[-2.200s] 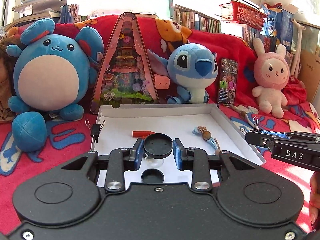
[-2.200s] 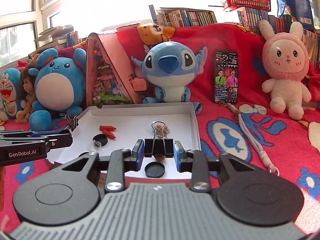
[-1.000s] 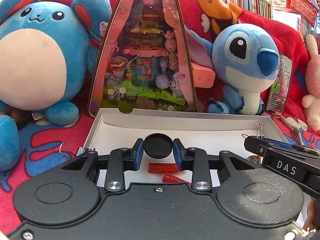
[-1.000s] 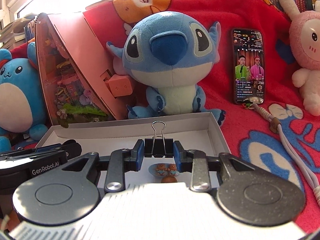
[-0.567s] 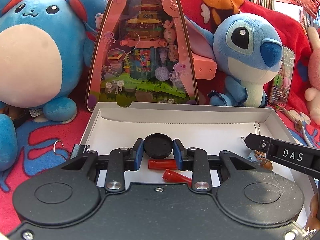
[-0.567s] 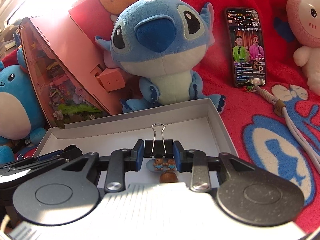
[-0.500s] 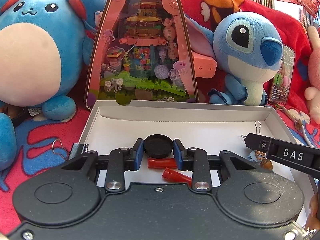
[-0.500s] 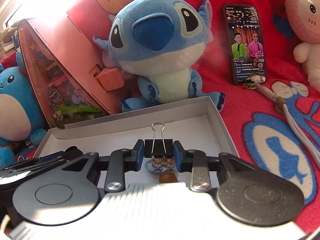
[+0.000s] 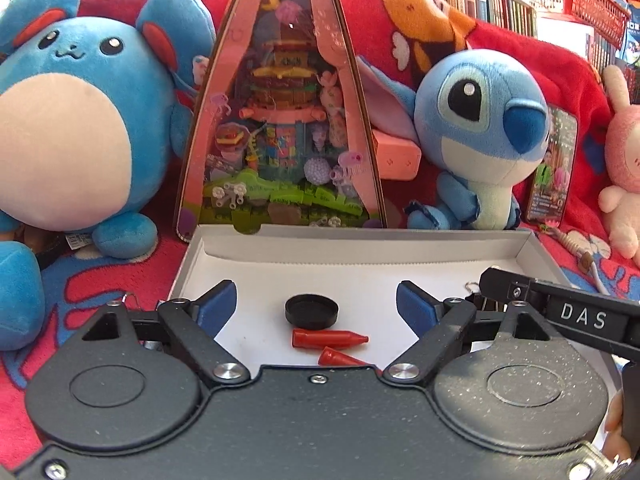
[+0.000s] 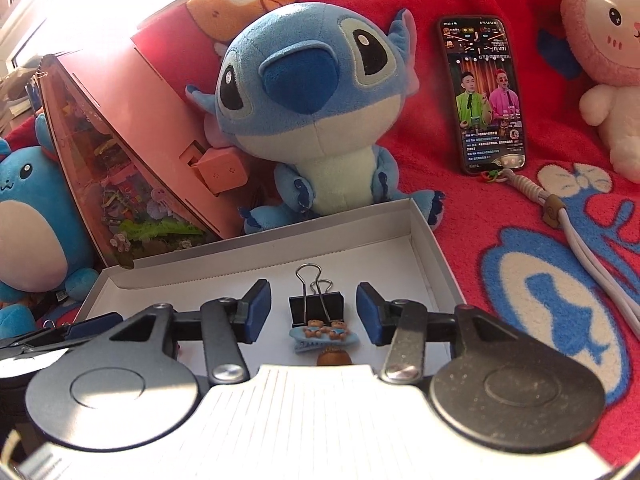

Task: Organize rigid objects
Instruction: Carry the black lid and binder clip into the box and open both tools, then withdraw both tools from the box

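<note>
Plush toys [image 9: 76,128] and a pink case [image 9: 280,120] line the box's far wall. Inside the white box [image 9: 360,244]: black cap [image 9: 312,311], two red tips [image 9: 328,338], then binder clip [image 10: 316,308]. Left gripper [image 9: 316,306] and right gripper [image 10: 314,312] fingers, just opened, stand wide, holding nothing.

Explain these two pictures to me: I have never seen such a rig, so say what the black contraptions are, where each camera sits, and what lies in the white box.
No robot here: a person holds one hand-held gripper in each hand, each with a camera looking along its two blue-padded fingers. In the left view, the left hand-held gripper has just opened; a black cap and two red caps lie in the box. In the right view, the right hand-held gripper has also just opened; a binder clip stands free between its fingers, beside a bear hair clip. Nothing is held. Plush toys and a phone sit behind.
</note>
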{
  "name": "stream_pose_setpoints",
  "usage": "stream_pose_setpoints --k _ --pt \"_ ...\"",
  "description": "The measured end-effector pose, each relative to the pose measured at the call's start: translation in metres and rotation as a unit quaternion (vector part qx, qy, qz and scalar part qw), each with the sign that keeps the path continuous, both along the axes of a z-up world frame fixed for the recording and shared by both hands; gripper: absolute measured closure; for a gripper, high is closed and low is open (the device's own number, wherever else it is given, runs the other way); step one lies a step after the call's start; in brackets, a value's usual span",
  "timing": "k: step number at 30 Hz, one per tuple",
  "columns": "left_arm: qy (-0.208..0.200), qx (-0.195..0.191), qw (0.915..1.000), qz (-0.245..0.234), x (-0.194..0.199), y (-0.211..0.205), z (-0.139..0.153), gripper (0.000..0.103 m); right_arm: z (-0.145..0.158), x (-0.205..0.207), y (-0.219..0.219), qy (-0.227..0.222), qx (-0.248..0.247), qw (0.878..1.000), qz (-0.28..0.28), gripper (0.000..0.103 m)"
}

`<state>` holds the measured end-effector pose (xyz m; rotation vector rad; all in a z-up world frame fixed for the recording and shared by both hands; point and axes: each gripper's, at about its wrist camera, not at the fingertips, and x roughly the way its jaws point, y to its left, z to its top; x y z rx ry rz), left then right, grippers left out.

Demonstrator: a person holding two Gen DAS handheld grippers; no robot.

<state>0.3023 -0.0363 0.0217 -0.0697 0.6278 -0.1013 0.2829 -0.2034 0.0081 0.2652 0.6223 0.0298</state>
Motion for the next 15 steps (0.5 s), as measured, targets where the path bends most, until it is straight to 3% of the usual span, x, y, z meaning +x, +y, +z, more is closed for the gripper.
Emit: stream_pose_setpoints --k 6,15 --pt "-0.007 -0.008 0.9999 -0.009 -0.012 0.007 0.015 0.016 0.013 -0.012 -0.002 -0.024 -0.012 1.000 0.000 0.023" --pt "-0.017 0.000 0.9996 -0.022 -0.050 0.013 0.024 0.015 0.025 -0.041 -0.001 -0.047 -0.023 0.999 0.001 0.015"
